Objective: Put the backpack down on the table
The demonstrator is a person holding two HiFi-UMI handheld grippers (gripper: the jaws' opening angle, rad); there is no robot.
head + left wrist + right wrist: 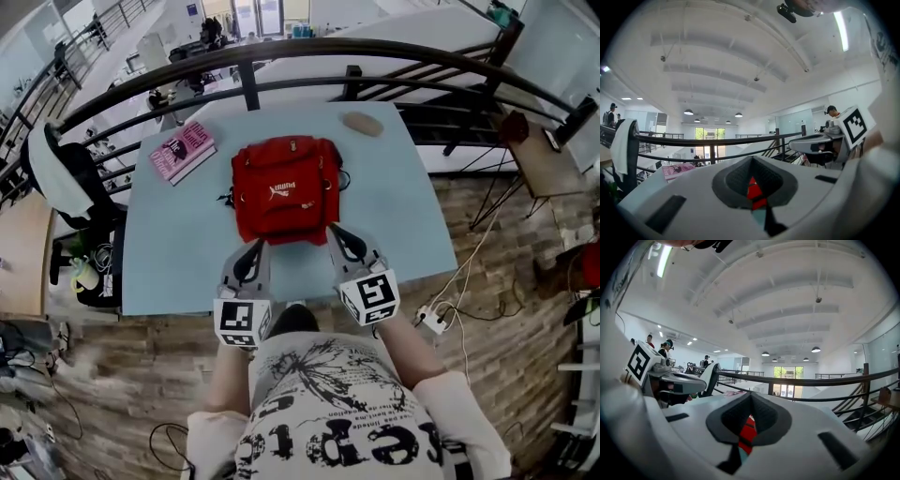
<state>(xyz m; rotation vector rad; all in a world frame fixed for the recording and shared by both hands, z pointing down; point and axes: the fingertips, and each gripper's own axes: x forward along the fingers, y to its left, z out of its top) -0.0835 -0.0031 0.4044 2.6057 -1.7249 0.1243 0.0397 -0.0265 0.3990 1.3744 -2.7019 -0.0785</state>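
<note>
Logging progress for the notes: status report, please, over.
Left claw, right claw shut. Red fabric backpack lying on pale blue table. Pink book aside, nothing blocking.

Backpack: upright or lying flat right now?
Lying flat: in the head view the backpack shows its whole logo side, spread on the table.

The red backpack (281,187) carries a white logo with lettering that seems to read PUMA, upside down in the head view. The person's shirt (337,412) bears large outlined letters, cut off and upside down, that cannot be made into a word. The print on the pink book (183,150) is too small to read. The cubes of the left gripper (255,251) and right gripper (339,236) show only black-and-white square markers.
</note>
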